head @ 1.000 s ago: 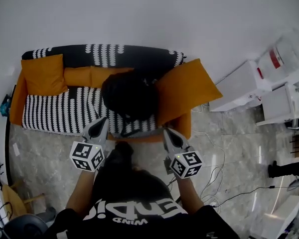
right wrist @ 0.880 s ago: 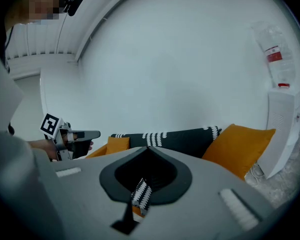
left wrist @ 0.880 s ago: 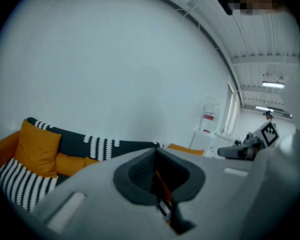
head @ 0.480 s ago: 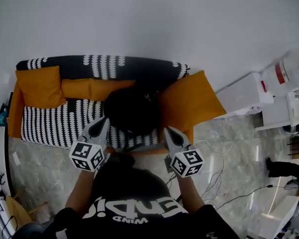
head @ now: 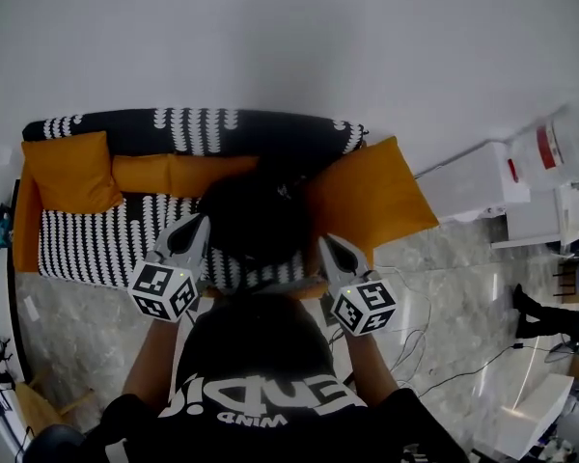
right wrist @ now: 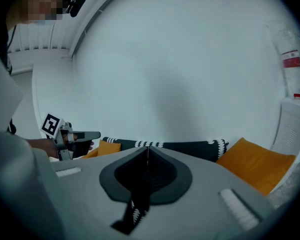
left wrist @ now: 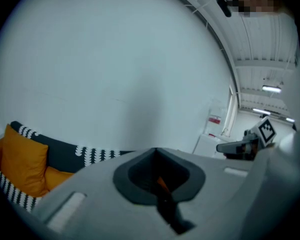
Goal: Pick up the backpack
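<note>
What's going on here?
A person stands facing a sofa with tongs in each hand. A black backpack sits on the seat among orange cushions. In the head view the left tongs and right tongs are held out on either side of it. Both are shut with nothing between the jaws. The backpack is not yet picked up.

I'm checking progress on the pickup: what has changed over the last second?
The person stepped closer to the sofa, carrying both tools forward: the left tool and right tool now point in on either side of the black backpack. Nothing was taken hold of or let go; both tools are shut and empty. The backpack and orange cushions lie as before.
</note>
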The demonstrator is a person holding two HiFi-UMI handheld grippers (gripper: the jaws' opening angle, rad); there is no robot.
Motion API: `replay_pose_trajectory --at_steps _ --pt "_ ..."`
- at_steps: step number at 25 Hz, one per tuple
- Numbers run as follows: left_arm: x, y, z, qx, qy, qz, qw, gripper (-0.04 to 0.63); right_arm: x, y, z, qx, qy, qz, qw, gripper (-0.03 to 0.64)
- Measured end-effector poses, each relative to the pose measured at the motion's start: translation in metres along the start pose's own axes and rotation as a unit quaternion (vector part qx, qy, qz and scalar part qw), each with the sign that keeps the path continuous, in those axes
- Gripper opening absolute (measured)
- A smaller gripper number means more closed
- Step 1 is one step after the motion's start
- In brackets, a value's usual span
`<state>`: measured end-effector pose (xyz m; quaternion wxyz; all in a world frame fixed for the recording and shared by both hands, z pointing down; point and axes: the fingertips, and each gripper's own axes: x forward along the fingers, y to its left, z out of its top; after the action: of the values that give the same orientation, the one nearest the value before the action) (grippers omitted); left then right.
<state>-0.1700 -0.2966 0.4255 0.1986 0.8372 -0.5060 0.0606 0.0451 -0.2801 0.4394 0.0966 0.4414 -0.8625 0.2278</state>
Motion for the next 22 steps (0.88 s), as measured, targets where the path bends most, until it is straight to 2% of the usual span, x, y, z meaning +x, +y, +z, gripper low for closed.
replay_pose_trajectory --at_steps 1,3,8,14,17,22 --pt "0.004 0.000 0.000 -0.004 0.001 -0.001 1.0000 0.005 0.004 -0.003 0.001 -0.004 0.003 0.005 1.000 0.007" --pt "0.010 -0.001 -0.003 -0.015 0.008 -0.004 0.9998 0.080 0.011 -0.006 0.003 -0.009 0.009 0.017 1.000 0.048" --pt "0.026 -0.006 -0.005 -0.022 0.015 -0.002 0.9996 0.179 0.030 -0.014 0.013 -0.009 0.013 0.043 0.999 0.151" --pt "0.041 0.006 0.003 -0.036 -0.012 0.022 0.9991 0.390 0.051 -0.021 0.009 -0.007 0.033 0.060 0.998 0.322" --pt "0.047 0.010 -0.004 -0.038 -0.002 0.023 0.9990 0.408 0.058 -0.021 0.003 -0.002 0.039 0.075 0.996 0.353" --pt "0.054 0.023 -0.019 -0.044 0.016 0.031 0.9984 0.416 0.070 -0.021 -0.014 0.001 0.059 0.095 0.994 0.363"
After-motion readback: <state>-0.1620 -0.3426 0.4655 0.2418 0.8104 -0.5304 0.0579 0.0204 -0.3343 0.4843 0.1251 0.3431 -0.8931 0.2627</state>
